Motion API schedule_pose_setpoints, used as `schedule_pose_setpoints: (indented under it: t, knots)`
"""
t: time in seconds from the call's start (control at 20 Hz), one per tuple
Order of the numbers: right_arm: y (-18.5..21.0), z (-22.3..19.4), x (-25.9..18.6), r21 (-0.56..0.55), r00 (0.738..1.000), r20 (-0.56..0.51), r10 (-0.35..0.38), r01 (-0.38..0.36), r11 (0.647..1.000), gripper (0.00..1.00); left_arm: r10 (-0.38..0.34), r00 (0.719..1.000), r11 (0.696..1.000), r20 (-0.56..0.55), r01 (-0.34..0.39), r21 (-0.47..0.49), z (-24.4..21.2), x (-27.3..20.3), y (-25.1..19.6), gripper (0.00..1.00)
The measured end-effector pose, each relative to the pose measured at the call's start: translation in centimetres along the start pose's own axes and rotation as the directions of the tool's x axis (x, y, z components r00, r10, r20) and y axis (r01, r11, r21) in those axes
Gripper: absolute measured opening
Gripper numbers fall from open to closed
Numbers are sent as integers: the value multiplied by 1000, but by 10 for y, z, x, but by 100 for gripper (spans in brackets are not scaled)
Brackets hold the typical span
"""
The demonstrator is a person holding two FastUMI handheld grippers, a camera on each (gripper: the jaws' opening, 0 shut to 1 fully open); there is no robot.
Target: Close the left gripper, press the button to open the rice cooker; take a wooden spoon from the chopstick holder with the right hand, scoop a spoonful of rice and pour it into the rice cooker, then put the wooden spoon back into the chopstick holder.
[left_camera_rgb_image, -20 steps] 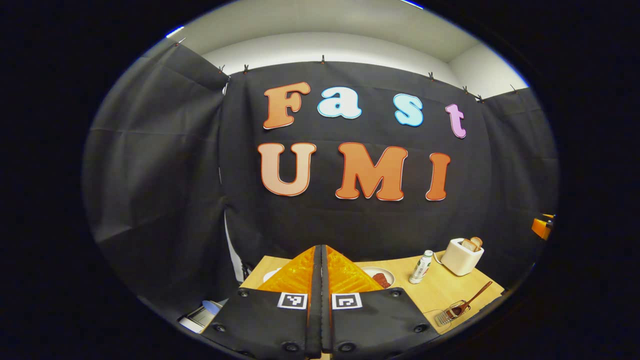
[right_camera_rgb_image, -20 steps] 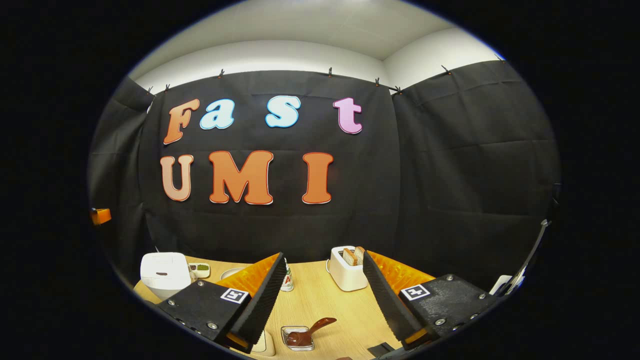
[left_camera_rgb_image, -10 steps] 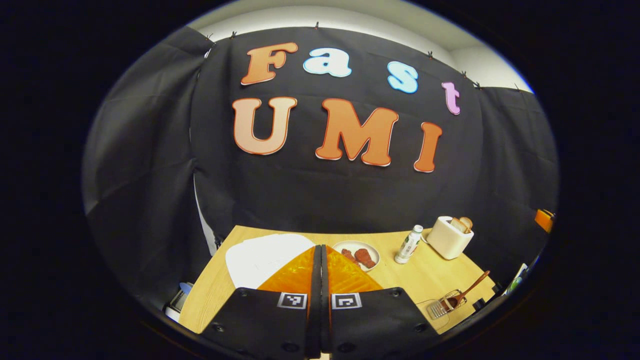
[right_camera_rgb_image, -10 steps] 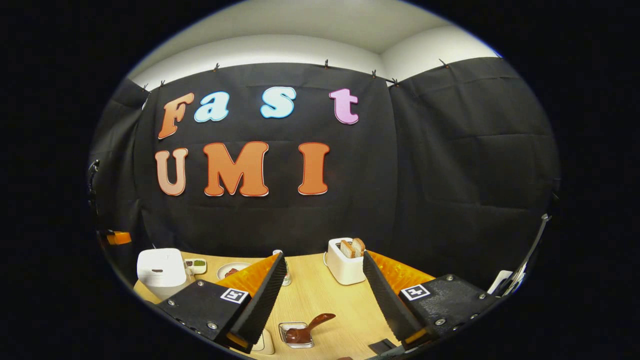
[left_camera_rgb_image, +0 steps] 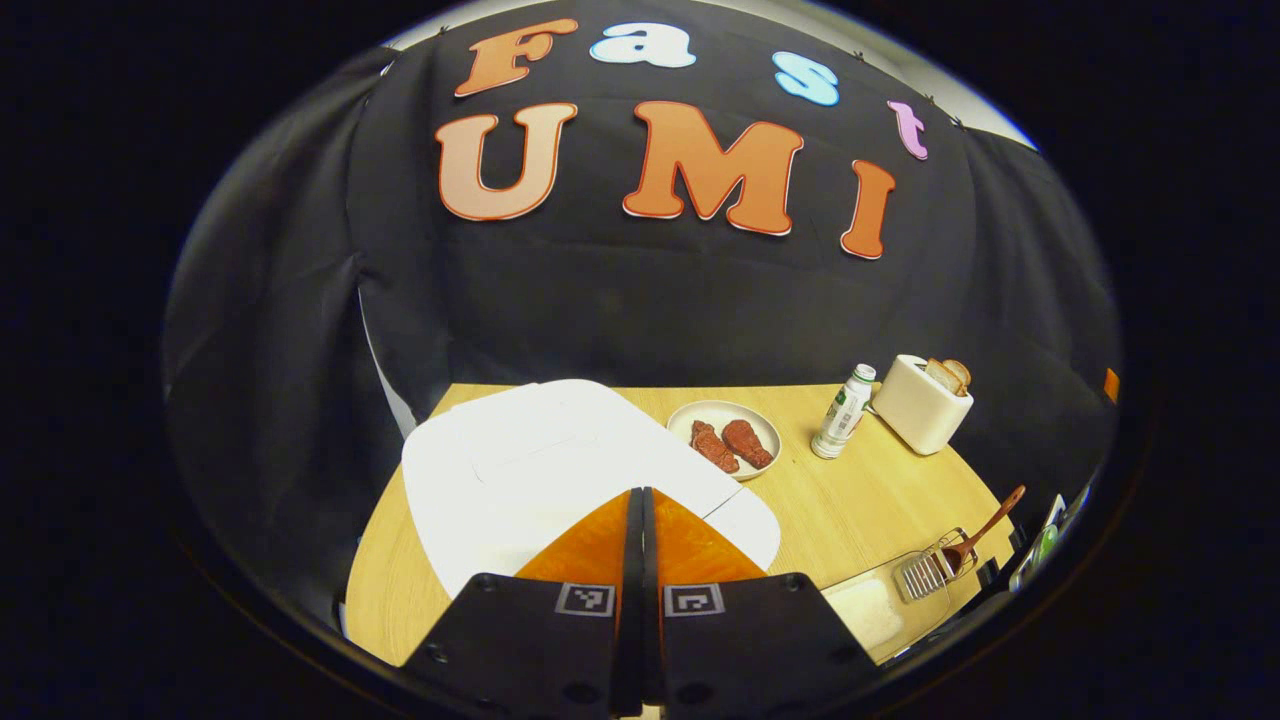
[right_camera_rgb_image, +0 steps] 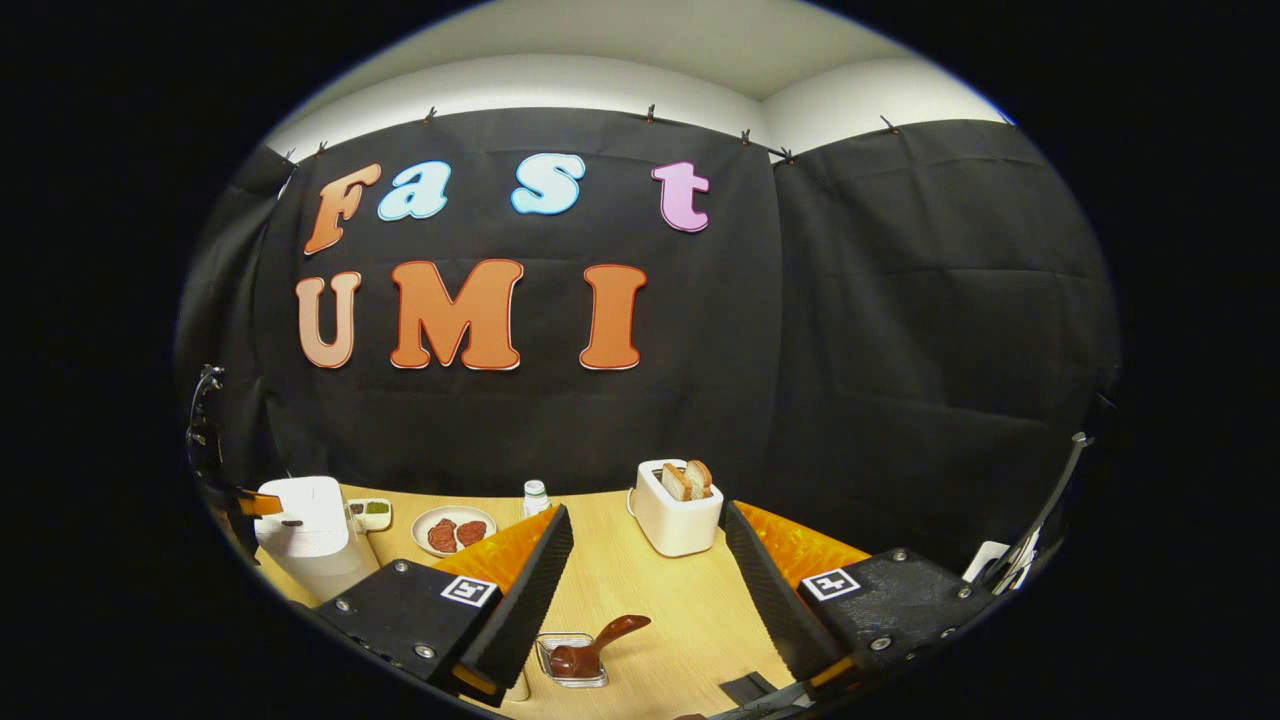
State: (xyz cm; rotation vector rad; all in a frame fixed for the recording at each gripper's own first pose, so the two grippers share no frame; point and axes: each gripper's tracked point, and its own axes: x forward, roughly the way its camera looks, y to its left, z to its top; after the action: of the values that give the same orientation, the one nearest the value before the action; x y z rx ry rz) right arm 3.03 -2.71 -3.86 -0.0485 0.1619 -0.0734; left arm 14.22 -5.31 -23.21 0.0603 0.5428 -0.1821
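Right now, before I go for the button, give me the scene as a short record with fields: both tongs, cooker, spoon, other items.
left tongs: shut, empty, over the lid of the white rice cooker
right tongs: open, empty, above the table
cooker lid: closed
wooden spoon: bowl down in the small clear chopstick holder, handle leaning up to the right
light wooden table: round plate with two red meat pieces, white bottle, white toaster with bread
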Motion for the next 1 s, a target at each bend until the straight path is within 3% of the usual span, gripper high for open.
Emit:
schedule_pose_setpoints:
  t: [0.7,1.0]
  knots:
    - [-2,-10,7,-9,999,-34,-20,20,1000,95,-4,994,997,-109,-5,-76,-31,24,9,5]
    - [-1,-13,7,-11,999,-38,-14,14,1000,95,4,996,997,-85,-10,-71,-27,22,10,5]
